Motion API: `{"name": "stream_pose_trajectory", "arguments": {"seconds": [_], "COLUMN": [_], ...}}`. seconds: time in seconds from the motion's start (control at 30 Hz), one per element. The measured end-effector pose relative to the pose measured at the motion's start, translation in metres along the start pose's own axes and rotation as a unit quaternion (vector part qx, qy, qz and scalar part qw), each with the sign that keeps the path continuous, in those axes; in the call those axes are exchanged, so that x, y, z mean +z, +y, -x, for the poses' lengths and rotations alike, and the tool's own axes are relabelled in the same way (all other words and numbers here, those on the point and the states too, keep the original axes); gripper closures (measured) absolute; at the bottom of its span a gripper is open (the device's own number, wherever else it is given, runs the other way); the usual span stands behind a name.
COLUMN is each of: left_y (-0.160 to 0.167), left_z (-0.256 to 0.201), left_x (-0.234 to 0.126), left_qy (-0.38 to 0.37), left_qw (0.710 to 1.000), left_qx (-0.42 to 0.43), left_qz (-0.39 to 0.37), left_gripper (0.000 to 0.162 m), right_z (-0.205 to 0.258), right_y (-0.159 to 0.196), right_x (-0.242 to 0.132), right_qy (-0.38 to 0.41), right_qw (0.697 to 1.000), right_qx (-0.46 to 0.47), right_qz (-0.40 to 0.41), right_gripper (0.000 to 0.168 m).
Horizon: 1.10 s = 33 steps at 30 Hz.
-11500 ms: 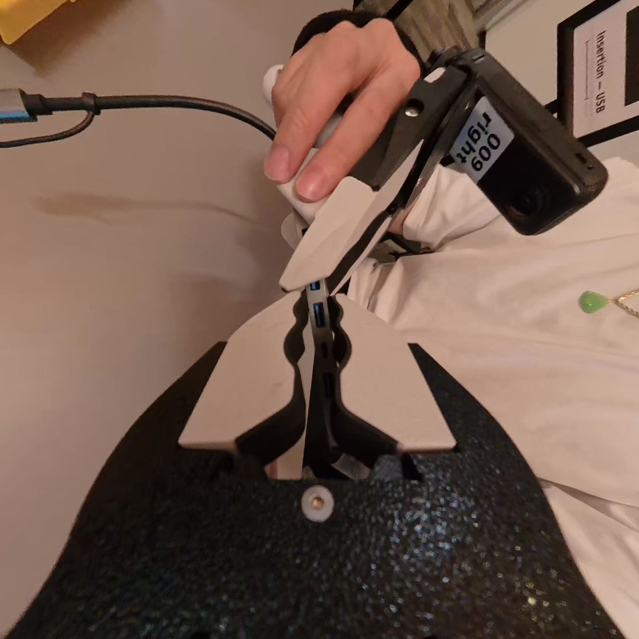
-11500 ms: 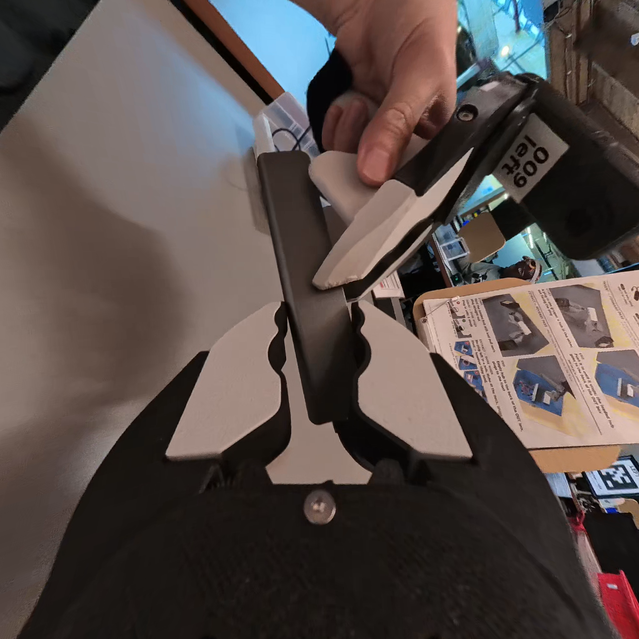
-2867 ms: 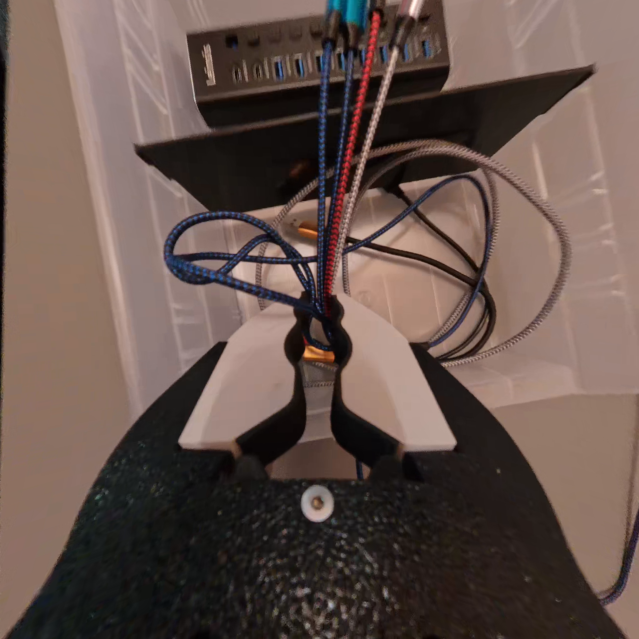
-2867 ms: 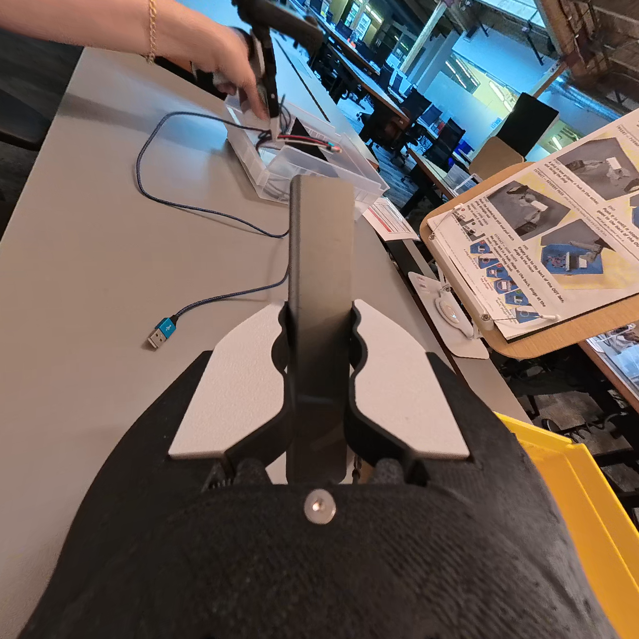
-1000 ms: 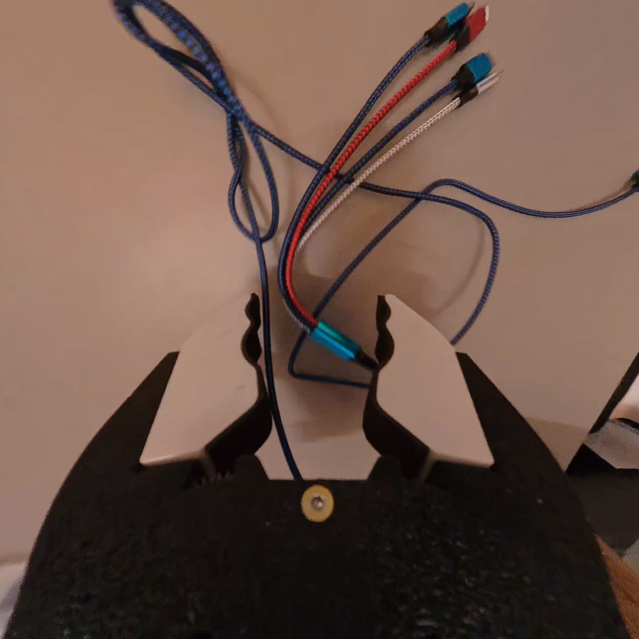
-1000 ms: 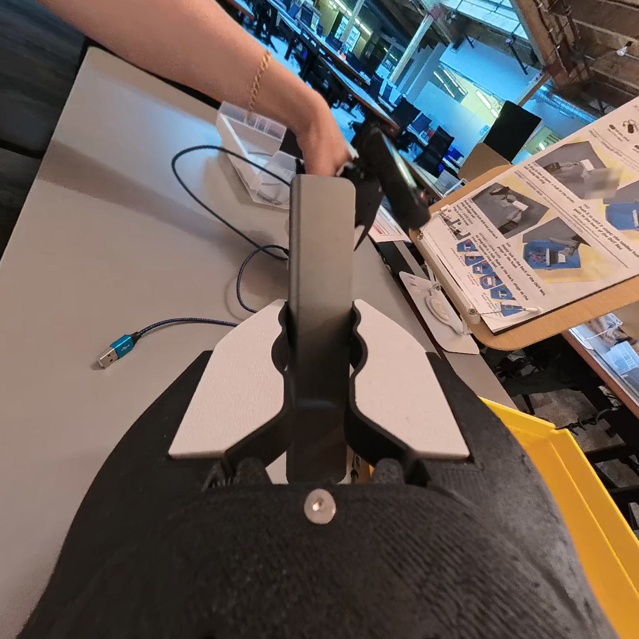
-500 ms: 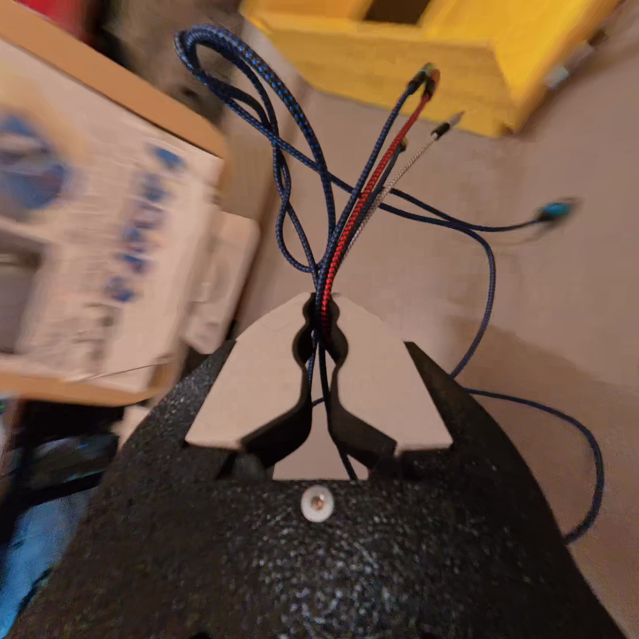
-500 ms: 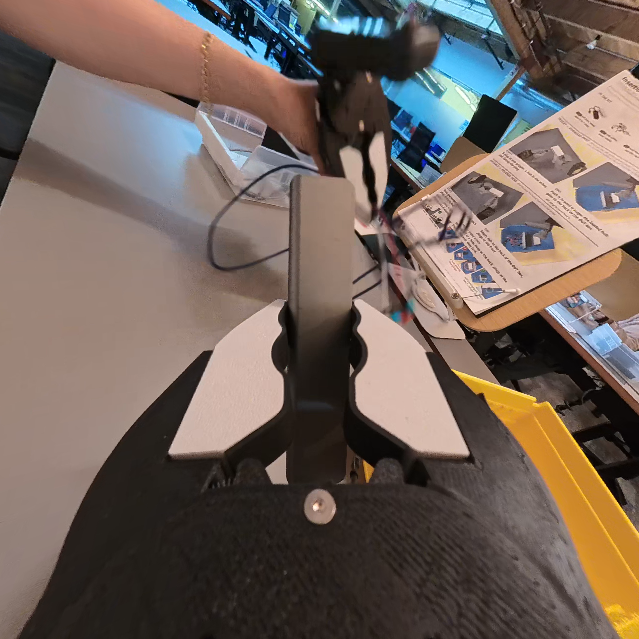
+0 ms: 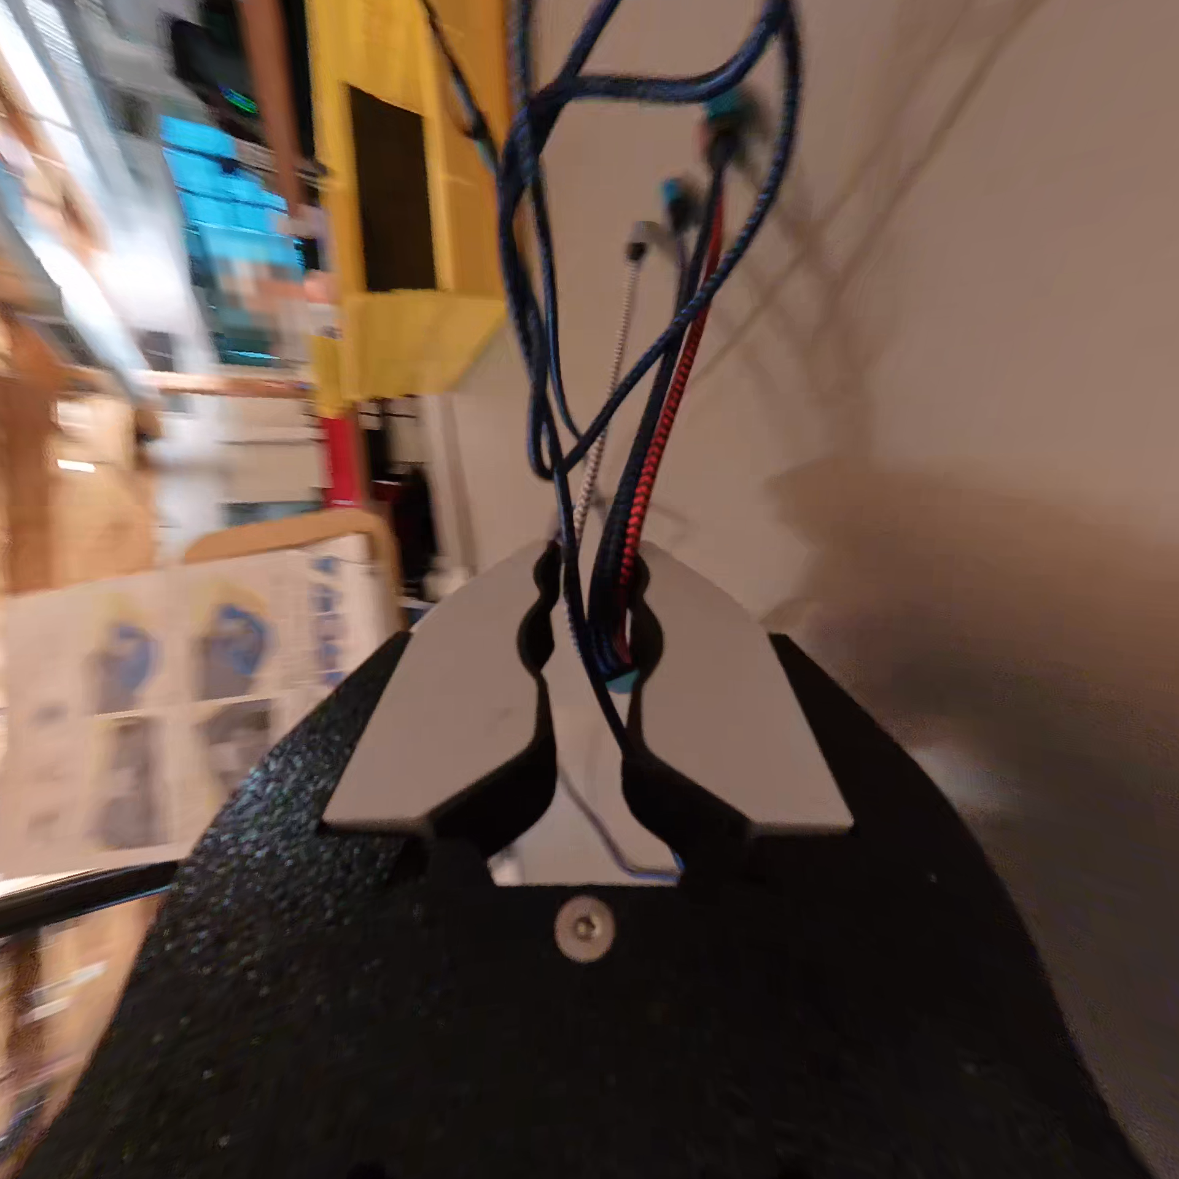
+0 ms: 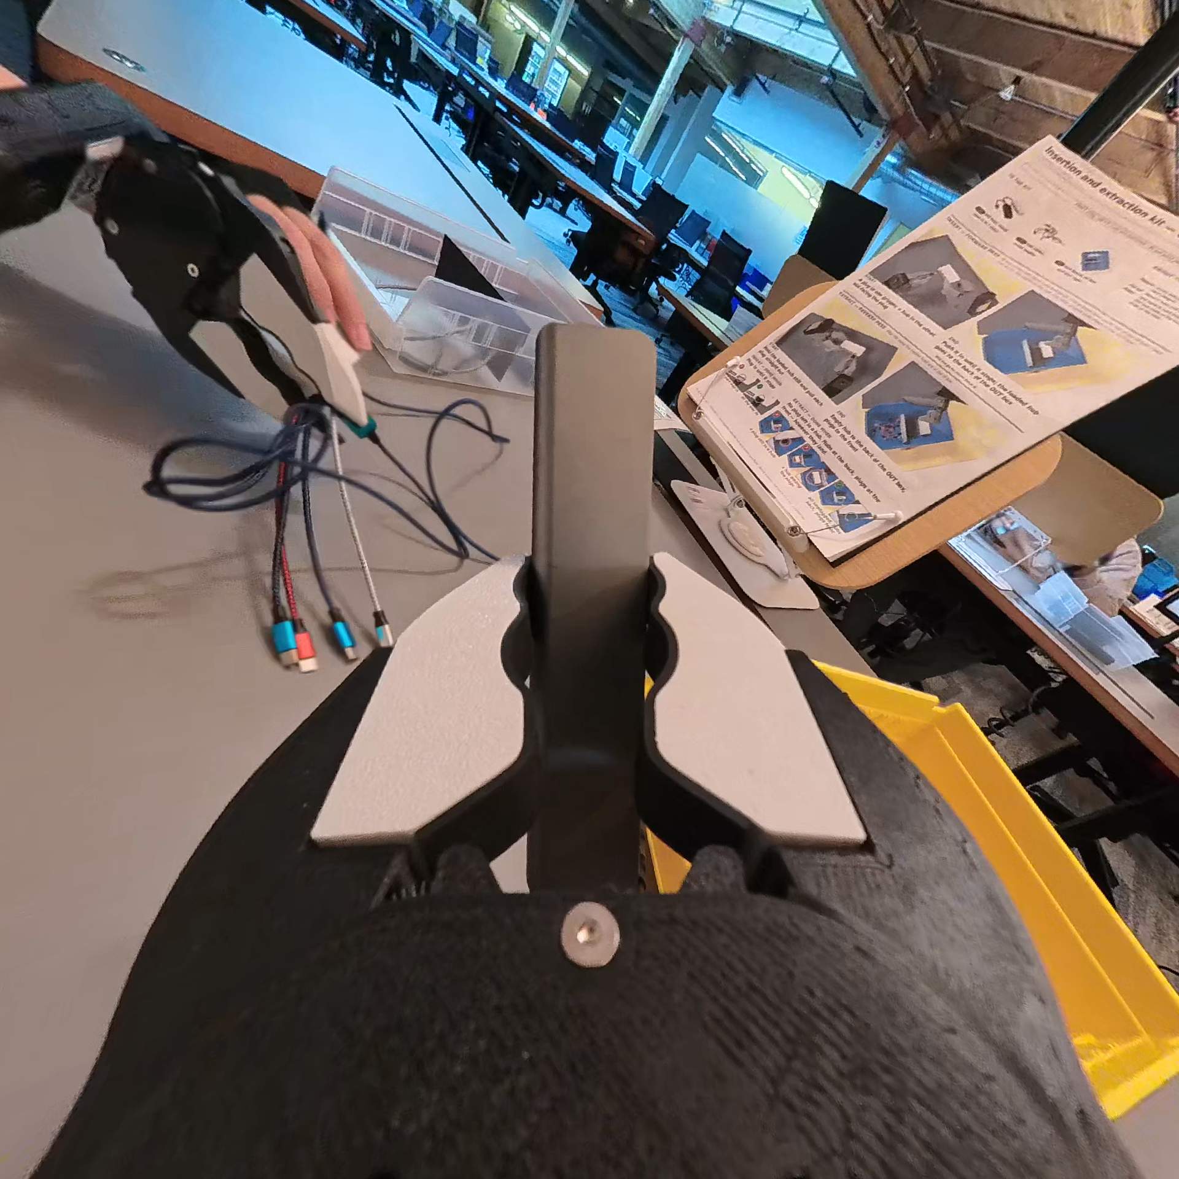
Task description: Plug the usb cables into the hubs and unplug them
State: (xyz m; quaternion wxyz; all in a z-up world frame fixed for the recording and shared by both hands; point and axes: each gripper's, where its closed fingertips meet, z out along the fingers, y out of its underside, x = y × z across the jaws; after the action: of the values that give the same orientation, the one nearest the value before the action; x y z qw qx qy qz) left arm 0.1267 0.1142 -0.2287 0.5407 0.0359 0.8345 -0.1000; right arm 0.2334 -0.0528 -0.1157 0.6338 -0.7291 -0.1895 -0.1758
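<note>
My left gripper (image 9: 600, 555) is shut on a bundle of braided USB cables (image 9: 644, 485), blue, red and white, joined at a teal splitter (image 9: 619, 682) between the jaws. The view is blurred. In the right wrist view the left gripper (image 10: 338, 408) holds the bundle (image 10: 300, 510) above the grey table (image 10: 127, 734), and the plug ends (image 10: 306, 638) lie on the table. My right gripper (image 10: 590, 561) is shut on a flat black USB hub (image 10: 593, 446) that sticks out forward and upright between the fingers.
A clear plastic box (image 10: 459, 306) stands on the table behind the cables. A clipboard with an instruction sheet (image 10: 893, 383) leans at the right. A yellow bin (image 10: 957, 797) sits at the table's right edge; it also shows in the left wrist view (image 9: 408, 255).
The left gripper, open over the cables a second ago, has shut on the bundle and swung it across the table. The right gripper still holds the hub, slightly turned.
</note>
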Motion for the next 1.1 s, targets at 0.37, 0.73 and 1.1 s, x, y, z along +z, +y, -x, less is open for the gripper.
{"name": "stream_pose_trajectory", "arguments": {"seconds": [0.37,0.73,1.1], "left_y": [-0.022,0.150,0.157], "left_z": [0.046,0.054,0.036], "left_x": [-0.038,0.117,0.187], "left_qy": [0.263,0.185,0.206], "left_qw": [0.853,0.549,0.588], "left_qx": [-0.440,-0.776,-0.750], "left_qz": [-0.092,0.250,0.223], "left_gripper": [0.098,0.134,0.158], "right_z": [0.005,0.010,0.004], "right_y": [0.000,0.000,0.006], "right_x": [0.006,0.015,0.009], "right_qy": [-0.007,-0.021,-0.024], "right_qw": [1.000,1.000,0.999], "right_qx": [-0.010,-0.010,0.016], "right_qz": [0.011,0.003,-0.021], "right_gripper": [0.137,0.137,0.137]}}
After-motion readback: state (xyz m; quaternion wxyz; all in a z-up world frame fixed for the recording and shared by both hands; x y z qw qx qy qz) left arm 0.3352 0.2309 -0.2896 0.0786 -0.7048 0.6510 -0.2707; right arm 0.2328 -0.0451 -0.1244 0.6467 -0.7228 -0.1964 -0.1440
